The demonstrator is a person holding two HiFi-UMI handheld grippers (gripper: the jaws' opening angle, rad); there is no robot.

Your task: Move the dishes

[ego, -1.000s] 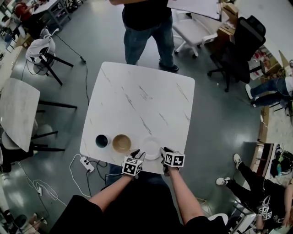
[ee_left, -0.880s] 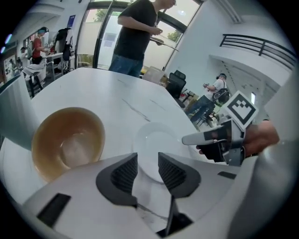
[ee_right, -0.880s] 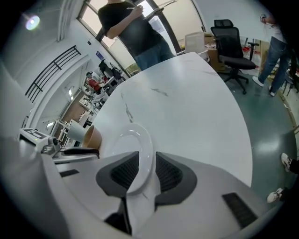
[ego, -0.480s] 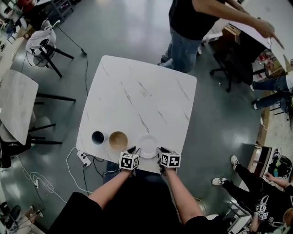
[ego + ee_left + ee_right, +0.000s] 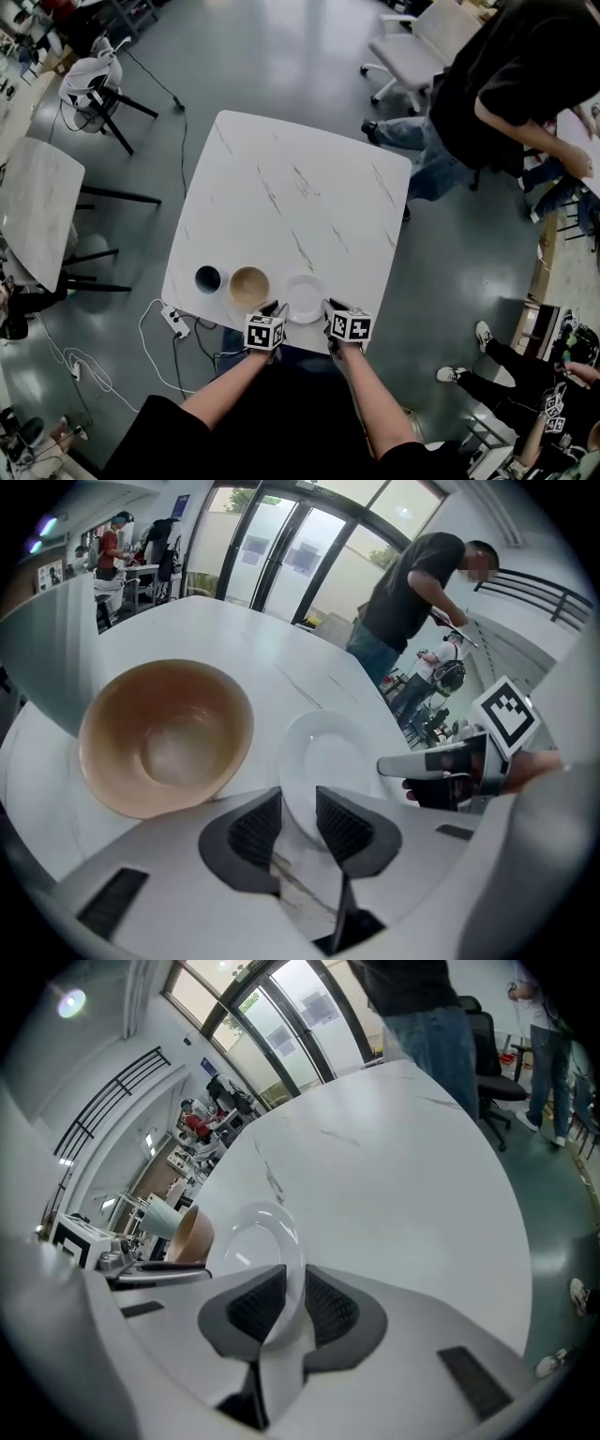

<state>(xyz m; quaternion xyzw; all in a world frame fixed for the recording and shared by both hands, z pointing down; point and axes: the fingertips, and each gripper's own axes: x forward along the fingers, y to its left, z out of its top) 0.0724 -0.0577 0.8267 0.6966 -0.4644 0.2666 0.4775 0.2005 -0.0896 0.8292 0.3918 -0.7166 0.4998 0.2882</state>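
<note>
A white plate [image 5: 303,297] lies at the marble table's [image 5: 300,197] near edge, with a tan bowl [image 5: 249,286] and a dark blue cup [image 5: 208,278] to its left. My left gripper [image 5: 275,309] straddles the plate's [image 5: 328,757] near-left rim. Its jaws [image 5: 298,803] have just been closing a little and stand open, their pads clear of the rim, with the bowl [image 5: 164,738] close on the left. My right gripper [image 5: 328,307] is at the near-right rim. Its jaws [image 5: 295,1283] have just been closing and now pinch the plate's [image 5: 258,1232] edge.
A person in a black top [image 5: 506,84] bends over by the table's far right corner, beside a white chair [image 5: 422,47]. Another marble table [image 5: 33,216] and a stool [image 5: 89,89] stand to the left. A power strip [image 5: 176,322] with cables lies on the floor near the bowl.
The standing person has walked from the table's far side to its right corner. My left gripper has edged in onto the plate's rim. The right gripper's jaws have narrowed onto the rim.
</note>
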